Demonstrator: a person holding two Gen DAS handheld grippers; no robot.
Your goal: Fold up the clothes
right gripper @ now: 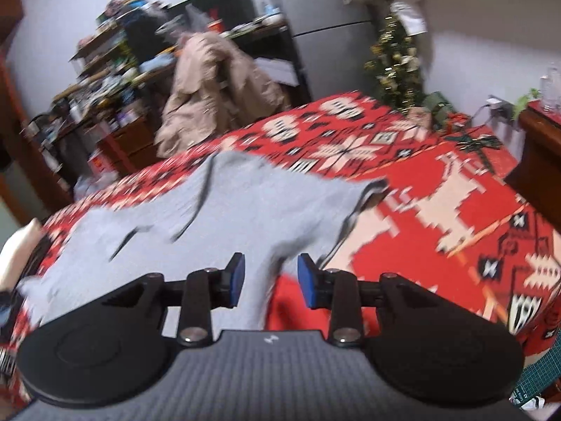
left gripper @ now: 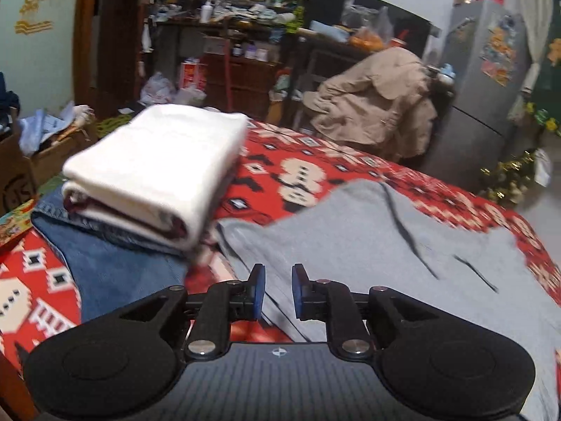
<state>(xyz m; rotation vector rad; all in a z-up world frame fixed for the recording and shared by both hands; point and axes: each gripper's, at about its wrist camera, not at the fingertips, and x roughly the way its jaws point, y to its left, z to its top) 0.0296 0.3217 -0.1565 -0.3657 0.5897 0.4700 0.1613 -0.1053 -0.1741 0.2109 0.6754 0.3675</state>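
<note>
A grey garment (left gripper: 368, 245) lay spread on the red patterned blanket (right gripper: 438, 182), beside a folded stack (left gripper: 157, 168); clutter filled the room; left gripper (left gripper: 277, 289) and right gripper (right gripper: 270, 280) stood open, empty

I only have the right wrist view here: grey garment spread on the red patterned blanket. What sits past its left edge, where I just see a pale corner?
Observer: A folded white cloth lies there, stacked on top of folded blue jeans.
Operator: Is the left hand-held gripper holding the grey garment?
Observer: No. The left hand-held gripper has its jaws apart over the grey garment, with nothing pinched between them.
Operator: Anything else left of that stack?
Observer: Yes, a cardboard box with crumpled pale blue material in it stands just off the blanket.
</note>
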